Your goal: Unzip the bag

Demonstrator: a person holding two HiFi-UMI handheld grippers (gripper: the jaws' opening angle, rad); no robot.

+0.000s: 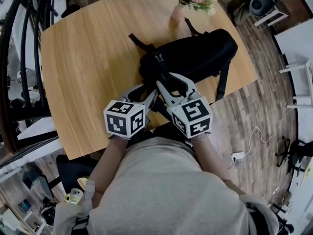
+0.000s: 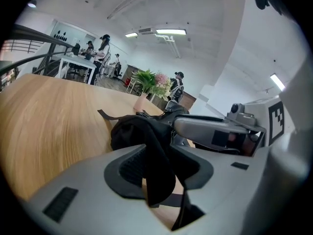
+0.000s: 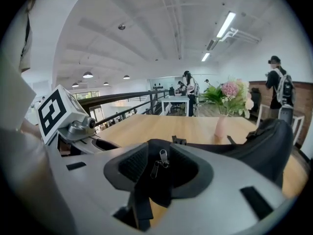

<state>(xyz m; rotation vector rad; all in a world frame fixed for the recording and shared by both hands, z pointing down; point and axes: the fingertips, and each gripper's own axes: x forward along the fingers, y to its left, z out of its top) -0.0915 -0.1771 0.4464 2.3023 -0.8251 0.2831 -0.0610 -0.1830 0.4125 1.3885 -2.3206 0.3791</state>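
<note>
A black bag (image 1: pixel 195 53) lies across the far side of the wooden table (image 1: pixel 83 58), its straps trailing. Both grippers meet at the bag's near left end. My left gripper (image 1: pixel 146 89) (image 2: pixel 159 168) is shut on a fold of the bag's black fabric (image 2: pixel 154 146), which hangs down between its pads. My right gripper (image 1: pixel 171 81) (image 3: pixel 160 166) sits just to its right. Its jaws stand open around the bag's end, and the small metal zipper pull (image 3: pixel 161 160) dangles between the pads, untouched on either side.
A pink vase of flowers (image 1: pixel 178 11) (image 3: pixel 221 126) stands right behind the bag. The table's near edge (image 1: pixel 98 148) is by my body. A black railing (image 1: pixel 19 58) runs along the left. A white chair (image 1: pixel 266 6) and several people stand farther off.
</note>
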